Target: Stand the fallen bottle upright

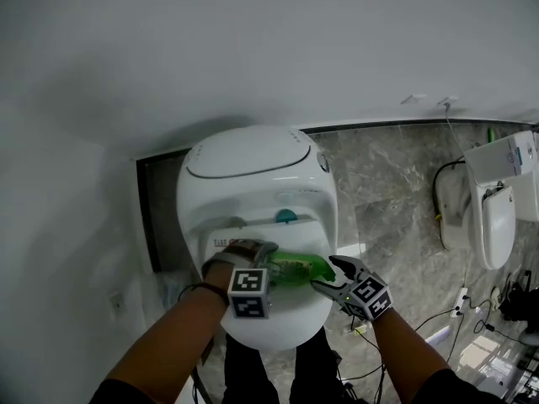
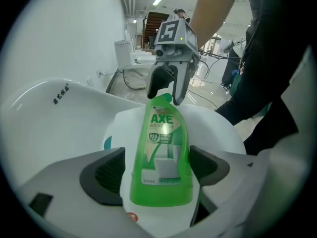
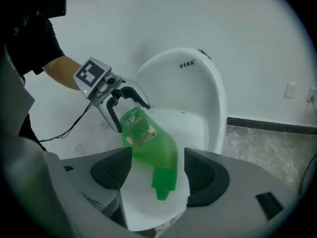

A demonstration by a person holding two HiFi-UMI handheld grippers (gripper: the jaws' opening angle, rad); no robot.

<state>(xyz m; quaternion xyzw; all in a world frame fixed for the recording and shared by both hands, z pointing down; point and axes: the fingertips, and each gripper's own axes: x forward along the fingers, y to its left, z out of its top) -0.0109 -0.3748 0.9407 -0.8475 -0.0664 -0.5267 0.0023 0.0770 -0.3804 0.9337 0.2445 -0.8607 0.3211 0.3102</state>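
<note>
A green AXE bottle [image 1: 295, 268] lies on its side on the closed white toilet lid [image 1: 278, 331]. My left gripper [image 1: 269, 263] stands open around the bottle's flat base end; in the left gripper view the bottle [image 2: 161, 152] lies between the dark pads [image 2: 106, 175] with gaps at the sides. My right gripper [image 1: 328, 278] is open at the other end. In the right gripper view the green cap [image 3: 162, 180] points toward the camera between the spread pads [image 3: 205, 175], untouched. Each gripper shows in the other's view: the right gripper [image 2: 166, 95] at the neck, the left gripper [image 3: 130, 115] at the base.
The toilet's white tank [image 1: 248, 154] rises behind the lid against a white wall. A second toilet [image 1: 493, 217] with a white box on top stands to the right on grey marble floor [image 1: 396, 217], with cables and a power strip [image 1: 461, 297] nearby.
</note>
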